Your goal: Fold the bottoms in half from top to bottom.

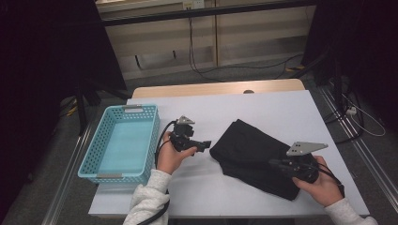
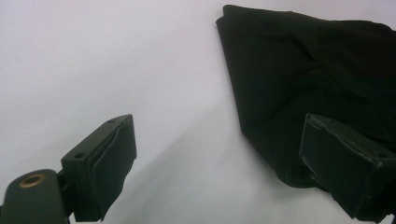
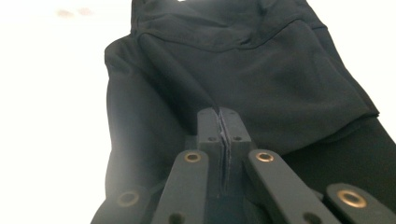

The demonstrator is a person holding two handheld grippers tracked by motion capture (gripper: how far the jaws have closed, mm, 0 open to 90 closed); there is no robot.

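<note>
A folded black garment [image 1: 253,157] is laid on the white bench [image 1: 281,108], right of centre, one corner pointed toward the far edge. In the right gripper view, folds and a seamed hem of the cloth [image 3: 261,60] are seen spread beyond the jaws. The right gripper [image 1: 281,164] is held over the garment's near right part; its jaws are pressed together, and a thin edge of dark fabric appears to be pinched between the pads [image 3: 219,135], though the grip is hard to tell against the dark cloth. The left gripper [image 1: 204,145] is held just beside the garment's left corner, clear of it; in its own view the jaws are spread wide with bare bench between them [image 2: 215,158], and nothing is gripped. A light blue perforated basket [image 1: 94,157] is set at the bench's left edge, well apart from the garment.
</note>
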